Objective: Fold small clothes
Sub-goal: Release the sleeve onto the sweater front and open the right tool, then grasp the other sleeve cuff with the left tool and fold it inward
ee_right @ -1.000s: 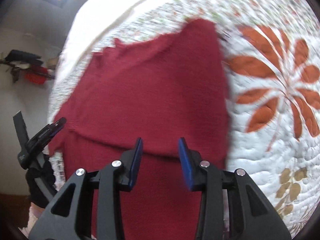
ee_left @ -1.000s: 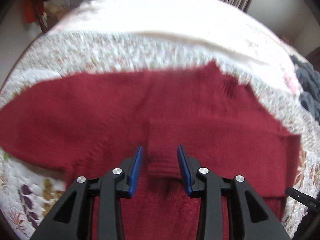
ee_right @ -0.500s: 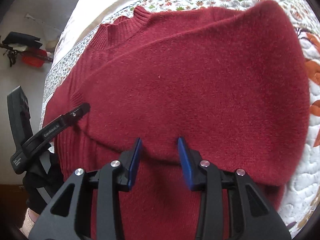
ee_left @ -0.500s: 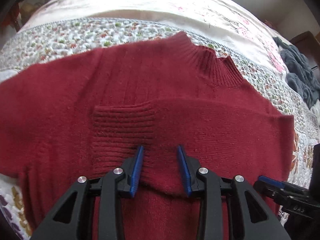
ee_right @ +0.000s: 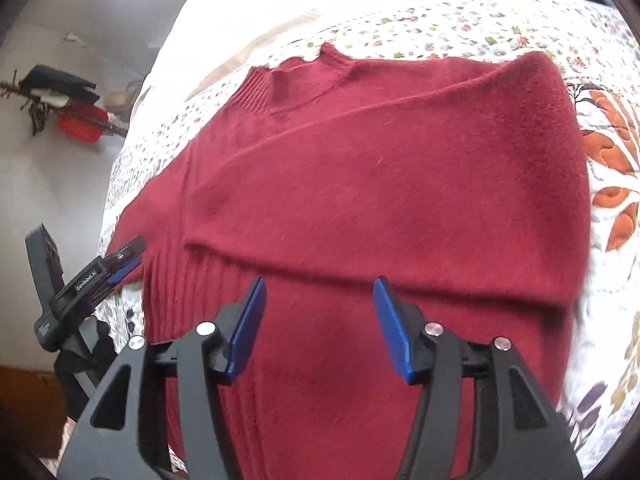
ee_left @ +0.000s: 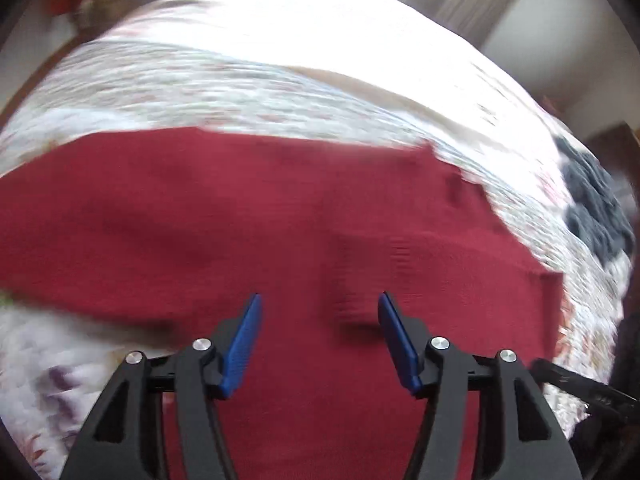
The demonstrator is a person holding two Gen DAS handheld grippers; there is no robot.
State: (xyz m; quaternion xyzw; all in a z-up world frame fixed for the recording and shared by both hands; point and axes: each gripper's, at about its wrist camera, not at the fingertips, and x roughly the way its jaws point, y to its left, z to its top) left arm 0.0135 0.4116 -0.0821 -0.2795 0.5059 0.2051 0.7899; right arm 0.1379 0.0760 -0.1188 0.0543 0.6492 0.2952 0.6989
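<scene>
A dark red knitted sweater [ee_right: 380, 184] lies spread on a floral quilted bedspread [ee_right: 440, 28], collar [ee_right: 296, 80] at the far side and both sleeves folded across the body. My right gripper [ee_right: 318, 324] hovers open over the lower fold edge with nothing between its blue pads. In the left wrist view, which is motion-blurred, my left gripper [ee_left: 318, 340] is open above the sweater [ee_left: 240, 216], just in front of a ribbed cuff [ee_left: 356, 308]. The left gripper [ee_right: 120, 264] also shows at the sweater's left edge in the right wrist view.
A dark grey garment [ee_left: 596, 204] lies heaped on the bed at the far right. White bedding [ee_left: 320, 28] covers the far half. A wall with hung red and black items [ee_right: 68, 108] stands beyond the bed's left edge.
Both grippers have opened wider. The left view has swung left and blurred, so the ribbed cuff now sits right of centre. The right gripper holds over the same fold edge.
</scene>
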